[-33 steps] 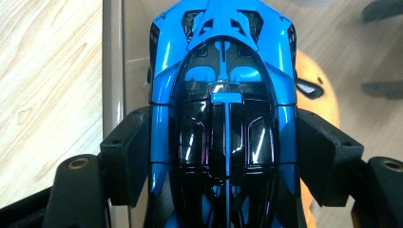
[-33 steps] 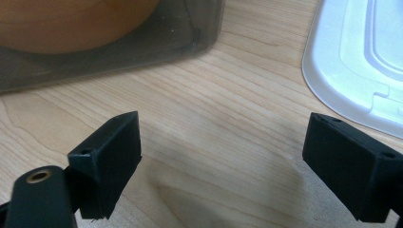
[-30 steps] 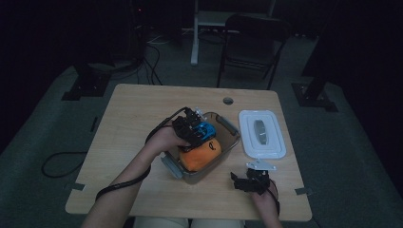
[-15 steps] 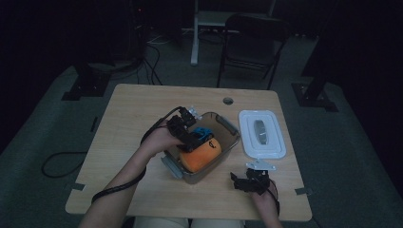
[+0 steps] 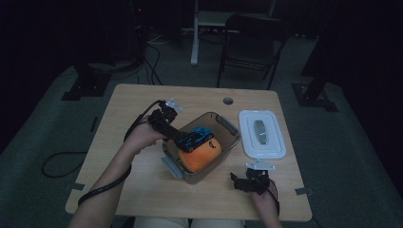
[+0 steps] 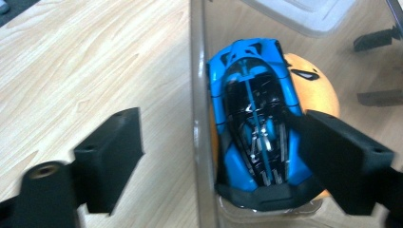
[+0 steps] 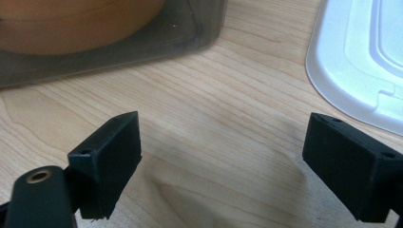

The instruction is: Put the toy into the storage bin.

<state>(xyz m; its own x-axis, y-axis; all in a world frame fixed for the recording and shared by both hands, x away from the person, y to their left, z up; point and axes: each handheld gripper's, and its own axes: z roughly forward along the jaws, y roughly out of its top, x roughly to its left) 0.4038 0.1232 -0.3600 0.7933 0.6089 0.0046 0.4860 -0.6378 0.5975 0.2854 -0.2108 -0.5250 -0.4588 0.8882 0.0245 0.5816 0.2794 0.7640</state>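
1. High view: the left claw [image 5: 183,137] sits at the left rim of the clear box [image 5: 228,128] in the middle of the desk [image 5: 142,190], nearer the left edge than it was a second ago, when it reached deeper over the box. The blue toy car [image 5: 196,138] lies on top of the orange ball [image 5: 199,156] inside the box. The white lid [image 5: 262,134] lies apart from the box, toward the desk's right edge. The right claw [image 5: 241,182] rests near the front right corner, where it was before.

2. Left gripper view: the left claw [image 6: 223,152] has just been opening; its jaws stand spread, one outside the box wall and one beside the car [image 6: 254,123], with no firm pinch visible. My reading: the car has been let go into the box.

3. Right gripper view: the right claw [image 7: 223,161] is spread over bare desk, holding nothing, the lid [image 7: 361,61] just ahead. Fitting that lid looks like the likely next job.
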